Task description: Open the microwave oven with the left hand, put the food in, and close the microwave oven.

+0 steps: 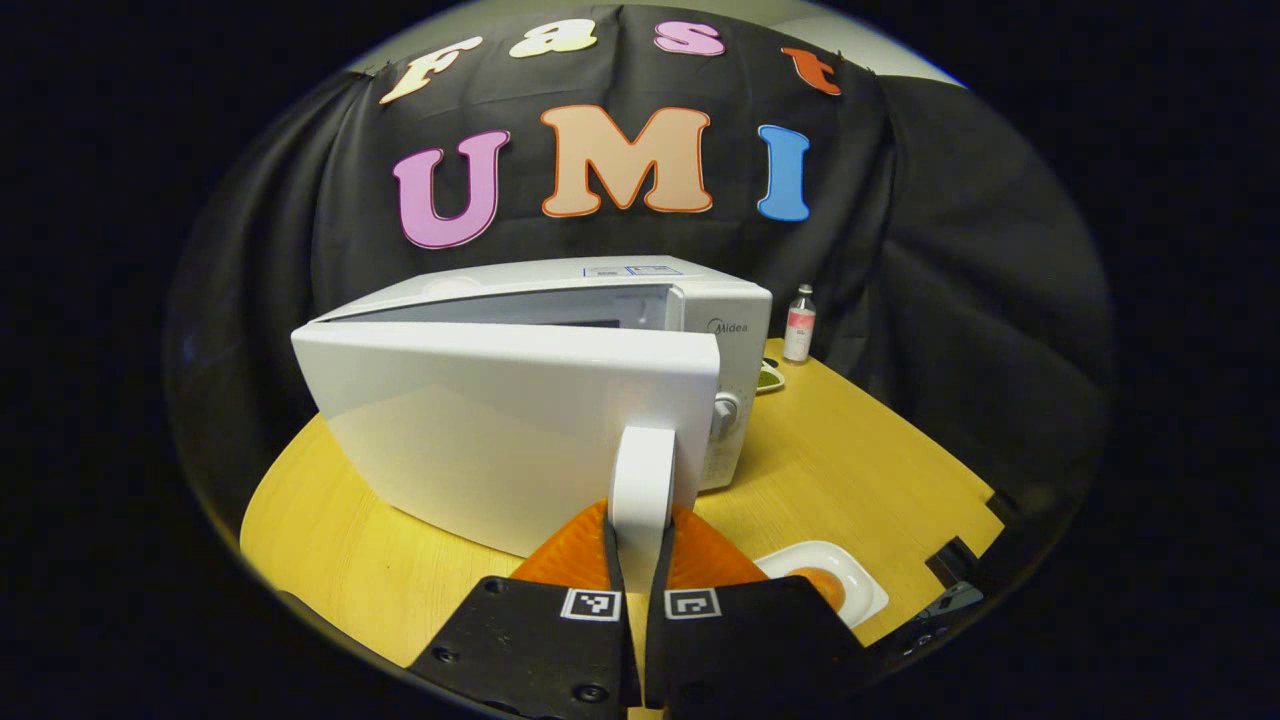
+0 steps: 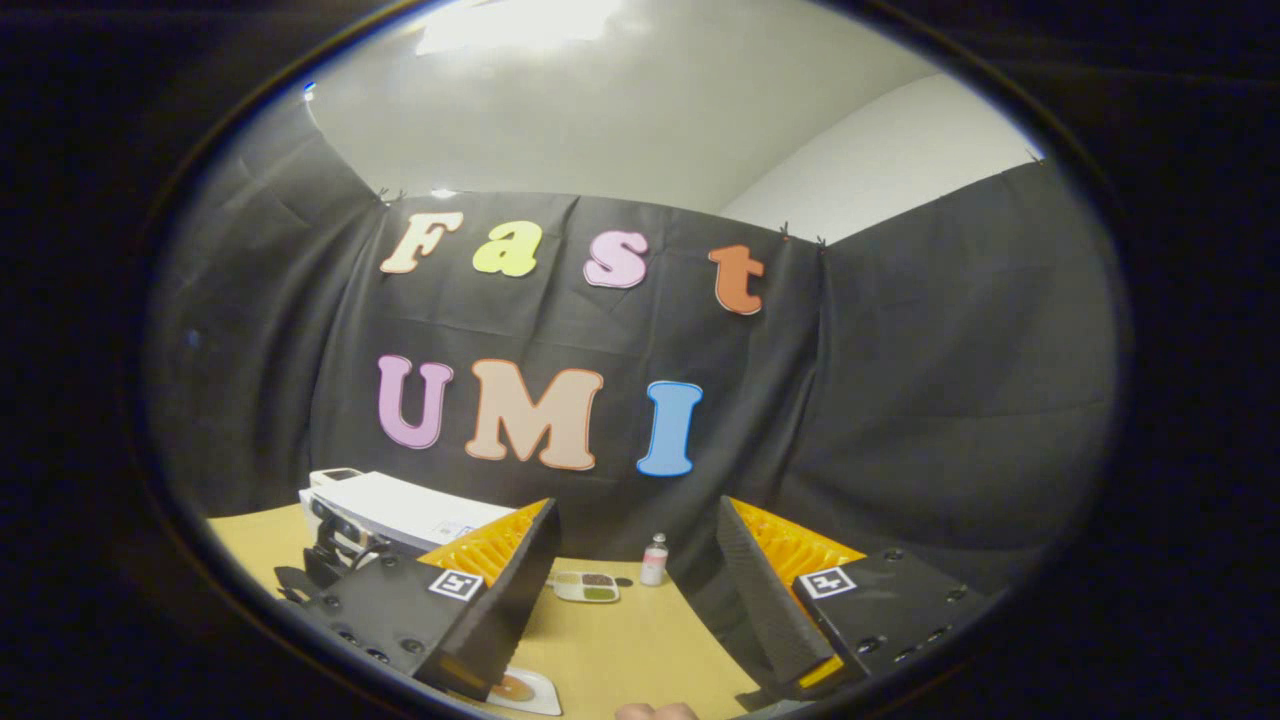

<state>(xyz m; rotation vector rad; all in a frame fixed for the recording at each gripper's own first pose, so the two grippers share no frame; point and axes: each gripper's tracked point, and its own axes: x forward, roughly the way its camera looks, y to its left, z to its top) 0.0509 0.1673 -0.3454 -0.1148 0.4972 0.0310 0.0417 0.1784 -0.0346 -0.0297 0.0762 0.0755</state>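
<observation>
Standing toward the far edge of the round-cornered pale wooden table (image 1: 850,450), the glossy white box-shaped microwave oven (image 1: 560,330) has its smooth door (image 1: 500,420) swung partly open. The left gripper (image 1: 638,540) pinches the door's white handle (image 1: 642,480) between orange ribbed fingers. A white dish of orange food (image 1: 825,585) sits near the table's front edge. The right gripper (image 2: 635,580) hangs spread wide. Black cloth drapes behind.

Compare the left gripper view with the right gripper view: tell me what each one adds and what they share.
Left gripper view adds: the left gripper shut on the door handle, with the microwave door swung partly open.
Right gripper view adds: the right gripper open, holding nothing, above the table.
Shared: the microwave, the small bottle, the white plate of food.
</observation>
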